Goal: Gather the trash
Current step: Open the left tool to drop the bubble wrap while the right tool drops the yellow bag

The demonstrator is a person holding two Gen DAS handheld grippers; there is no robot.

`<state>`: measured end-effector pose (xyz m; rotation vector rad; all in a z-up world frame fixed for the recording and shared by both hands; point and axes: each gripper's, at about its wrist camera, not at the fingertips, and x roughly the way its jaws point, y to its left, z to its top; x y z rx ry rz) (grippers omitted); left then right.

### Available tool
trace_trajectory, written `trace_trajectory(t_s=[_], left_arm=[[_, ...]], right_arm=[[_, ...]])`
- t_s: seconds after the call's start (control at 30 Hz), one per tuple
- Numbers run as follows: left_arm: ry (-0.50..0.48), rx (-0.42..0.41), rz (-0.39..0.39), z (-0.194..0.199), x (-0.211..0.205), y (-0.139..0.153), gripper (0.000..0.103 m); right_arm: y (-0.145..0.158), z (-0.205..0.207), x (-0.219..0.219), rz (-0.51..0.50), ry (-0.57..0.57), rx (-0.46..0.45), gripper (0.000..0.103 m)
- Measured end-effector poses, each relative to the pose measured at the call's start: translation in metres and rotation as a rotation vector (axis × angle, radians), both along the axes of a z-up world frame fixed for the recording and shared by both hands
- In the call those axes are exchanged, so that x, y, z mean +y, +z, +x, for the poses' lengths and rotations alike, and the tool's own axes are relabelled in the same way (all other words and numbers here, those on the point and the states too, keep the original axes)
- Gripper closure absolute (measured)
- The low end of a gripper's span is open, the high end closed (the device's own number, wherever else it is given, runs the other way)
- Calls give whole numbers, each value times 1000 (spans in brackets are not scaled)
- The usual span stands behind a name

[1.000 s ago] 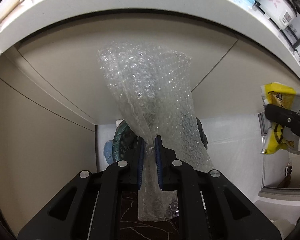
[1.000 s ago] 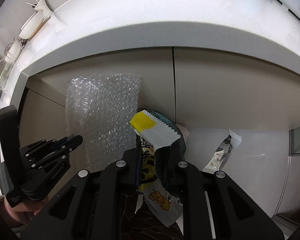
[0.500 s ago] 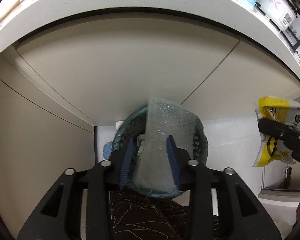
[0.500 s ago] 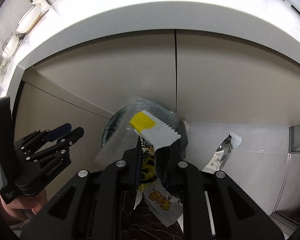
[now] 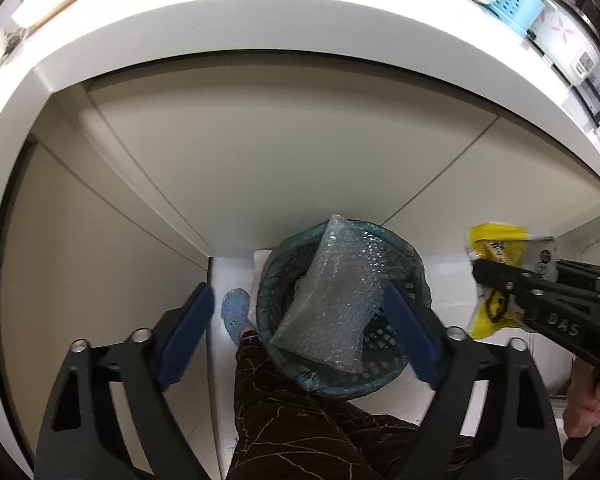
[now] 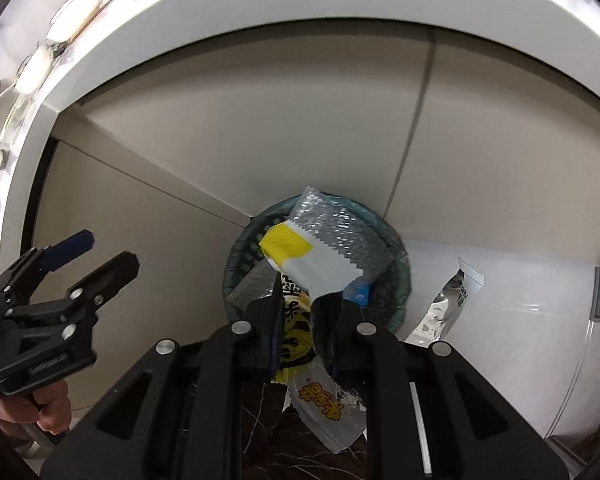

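My left gripper (image 5: pixel 300 336) hangs above the dark green bin (image 5: pixel 420 276) on the floor. Its jaws are opening wide and nothing is pressed between its blue pads (image 5: pixel 188 332). The sheet of bubble wrap (image 5: pixel 336 300) lies loose in the bin, leaning on the far rim. My right gripper (image 6: pixel 308 320) is shut on a yellow and white snack wrapper (image 6: pixel 312 264) and holds it over the bin (image 6: pixel 400 280). The left wrist view shows that wrapper (image 5: pixel 496 256) to the right of the bin. In the right wrist view the left gripper (image 6: pixel 88 256) stands open at the left.
A silver wrapper (image 6: pixel 448 300) lies on the white floor right of the bin. Beige cabinet doors (image 5: pixel 260 160) rise behind it under a white counter edge (image 5: pixel 260 28). A blue shoe (image 5: pixel 236 312) and a dark trouser leg (image 5: pixel 300 420) are beside the bin.
The left gripper opened and let go of the bubble wrap, which dropped into the bin. The right gripper with its wrapper sank and came over the bin.
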<state>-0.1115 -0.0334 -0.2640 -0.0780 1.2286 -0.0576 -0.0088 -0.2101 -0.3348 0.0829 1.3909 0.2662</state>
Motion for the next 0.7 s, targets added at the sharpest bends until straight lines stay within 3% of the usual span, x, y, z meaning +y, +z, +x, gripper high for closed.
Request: trace_trajectory(t_s=[0.13, 0.33, 0.53, 0.7], left_arm=[[23, -3, -9, -5, 9, 1, 7], [50, 17, -11, -5, 18, -9, 6], [54, 42, -13, -5, 20, -10, 6], [41, 46, -16, -3, 16, -9, 6]], right_arm=[[-4, -2, 16, 1, 41, -3, 84], [-11, -4, 29, -17, 52, 4, 76], [-13, -6, 28, -16, 35, -5, 55], [-4, -8, 21, -28, 15, -39, 30]])
